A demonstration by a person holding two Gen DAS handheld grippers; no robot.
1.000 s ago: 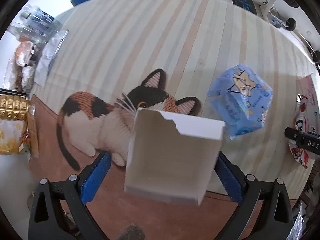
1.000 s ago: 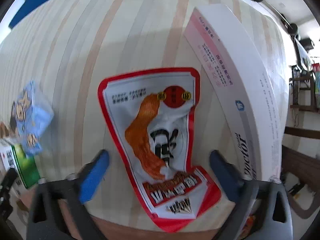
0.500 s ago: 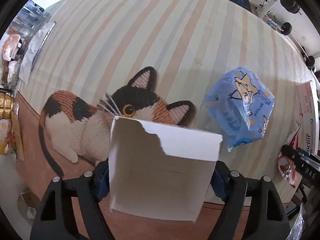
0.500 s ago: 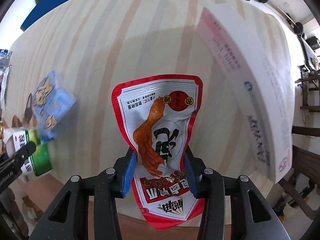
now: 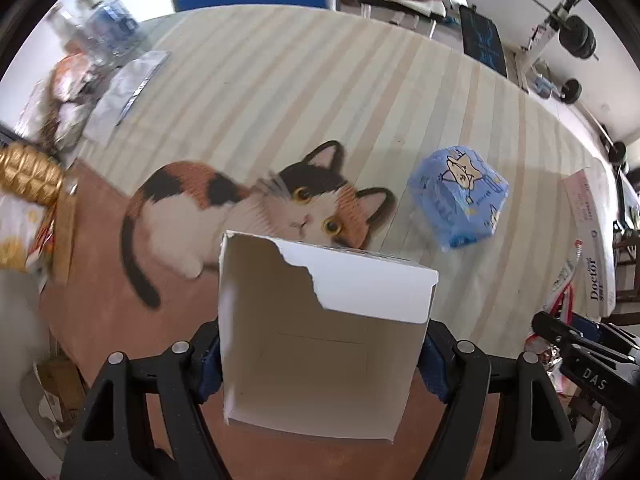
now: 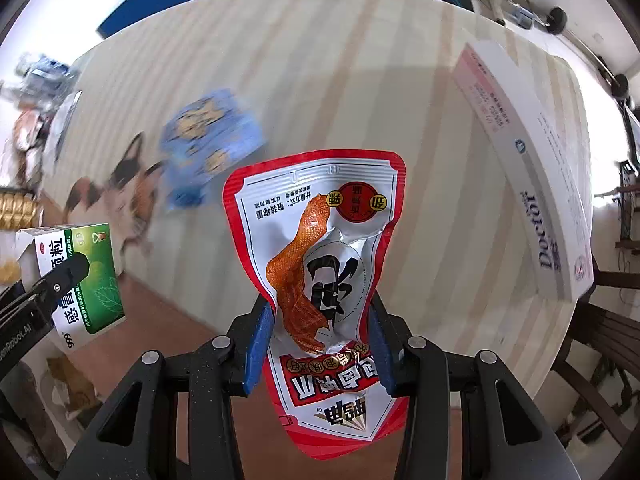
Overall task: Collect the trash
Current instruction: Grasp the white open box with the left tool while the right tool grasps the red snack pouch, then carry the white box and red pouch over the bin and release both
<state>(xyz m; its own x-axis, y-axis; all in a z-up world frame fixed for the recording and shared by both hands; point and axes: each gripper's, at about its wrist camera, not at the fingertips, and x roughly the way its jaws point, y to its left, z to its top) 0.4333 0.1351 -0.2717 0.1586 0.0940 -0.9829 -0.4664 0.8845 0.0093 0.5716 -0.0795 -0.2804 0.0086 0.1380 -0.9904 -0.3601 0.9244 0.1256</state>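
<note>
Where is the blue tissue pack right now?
The blue tissue pack lies on the striped table, right of the cat mat in the left wrist view. In the right wrist view it shows blurred, left of the red snack pouch.

Tissue pack (image 5: 460, 196) on the table (image 5: 280, 92), right of cat mat (image 5: 224, 208); long box (image 6: 528, 168) far right.
</note>
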